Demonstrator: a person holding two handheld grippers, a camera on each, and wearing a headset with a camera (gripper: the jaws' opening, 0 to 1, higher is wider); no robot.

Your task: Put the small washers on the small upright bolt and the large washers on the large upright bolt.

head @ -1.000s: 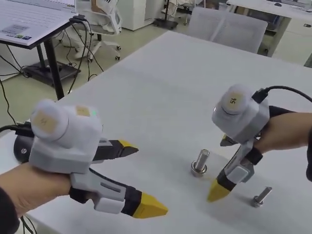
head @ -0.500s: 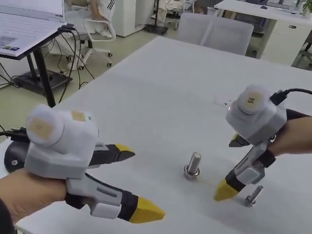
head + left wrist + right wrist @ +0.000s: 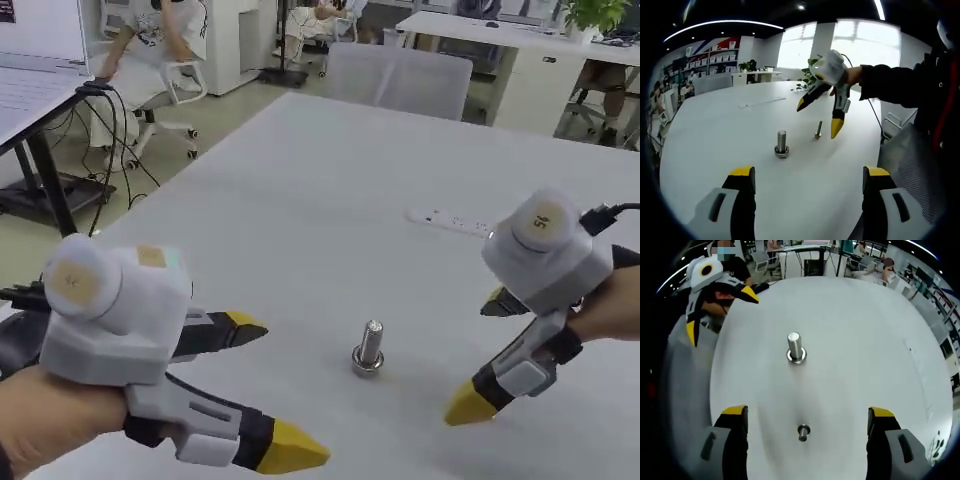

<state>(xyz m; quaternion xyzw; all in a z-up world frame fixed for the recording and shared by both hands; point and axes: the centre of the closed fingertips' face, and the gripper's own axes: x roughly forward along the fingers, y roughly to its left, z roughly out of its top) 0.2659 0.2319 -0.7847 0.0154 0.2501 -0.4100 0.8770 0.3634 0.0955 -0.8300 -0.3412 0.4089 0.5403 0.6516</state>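
Big bolt (image 3: 368, 350) stands on the bench (image 3: 330, 180), small bolt (image 3: 803, 431) at its 6 o'clock in the right gripper view. Left tool (image 3: 280, 390) and right tool (image 3: 480, 355) are wide open, empty. A careless swing could knock a bolt over

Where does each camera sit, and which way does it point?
Head view: on the person's head, looking down at the table, large bolt, left gripper and right gripper, held in the person's hands.
Left gripper view: on the left gripper, looking between its jaws at the large bolt, small bolt and right gripper.
Right gripper view: on the right gripper, looking between its jaws past both bolts to the left gripper.
Shared: both gripper views show both bolts, from opposite sides.
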